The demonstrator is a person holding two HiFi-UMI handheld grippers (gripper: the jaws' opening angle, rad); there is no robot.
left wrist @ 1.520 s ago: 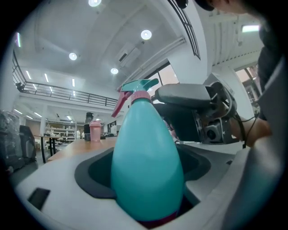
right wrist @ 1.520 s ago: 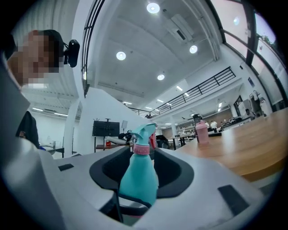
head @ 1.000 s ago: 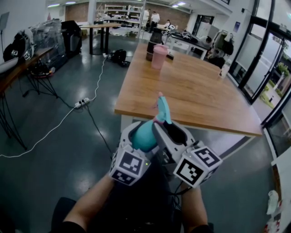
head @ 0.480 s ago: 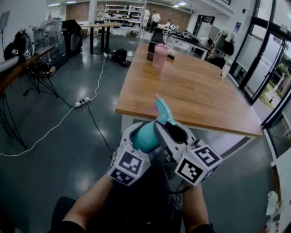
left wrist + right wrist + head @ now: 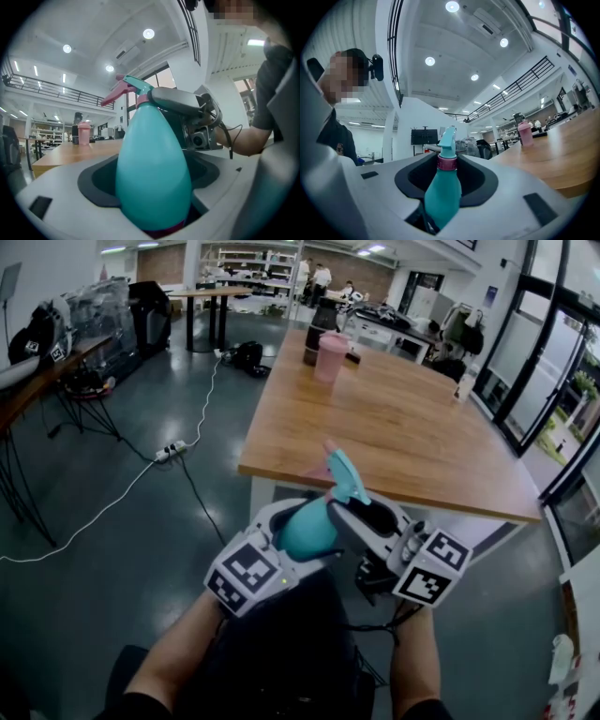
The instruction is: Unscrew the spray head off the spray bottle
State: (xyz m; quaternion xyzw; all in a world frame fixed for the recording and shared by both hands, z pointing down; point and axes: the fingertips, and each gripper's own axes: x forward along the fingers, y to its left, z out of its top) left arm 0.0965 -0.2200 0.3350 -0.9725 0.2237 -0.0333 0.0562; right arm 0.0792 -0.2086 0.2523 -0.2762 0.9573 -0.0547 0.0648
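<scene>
I hold a teal spray bottle (image 5: pixel 305 526) in the air just in front of the wooden table's (image 5: pixel 394 427) near edge. My left gripper (image 5: pixel 292 523) is shut on its fat body (image 5: pixel 152 159). The teal spray head (image 5: pixel 345 479) with its pink trigger (image 5: pixel 112 96) points away from me, tilted right. A pink collar (image 5: pixel 446 162) rings the neck. My right gripper (image 5: pixel 364 514) comes in from the right and is shut on the bottle's narrow upper part (image 5: pixel 443 192); its jaws have just been closing on it. The bottle's base is hidden between the left jaws.
A pink cup (image 5: pixel 330 357) and a dark flask (image 5: pixel 319 329) stand at the table's far end. On the floor to the left lie a cable and a power strip (image 5: pixel 169 453). Benches and stands line the left wall, and glass doors the right.
Both grippers have turned: the left marker cube swung left and lower, the right cube swung further right. The spray head now leans a little more to the right.
</scene>
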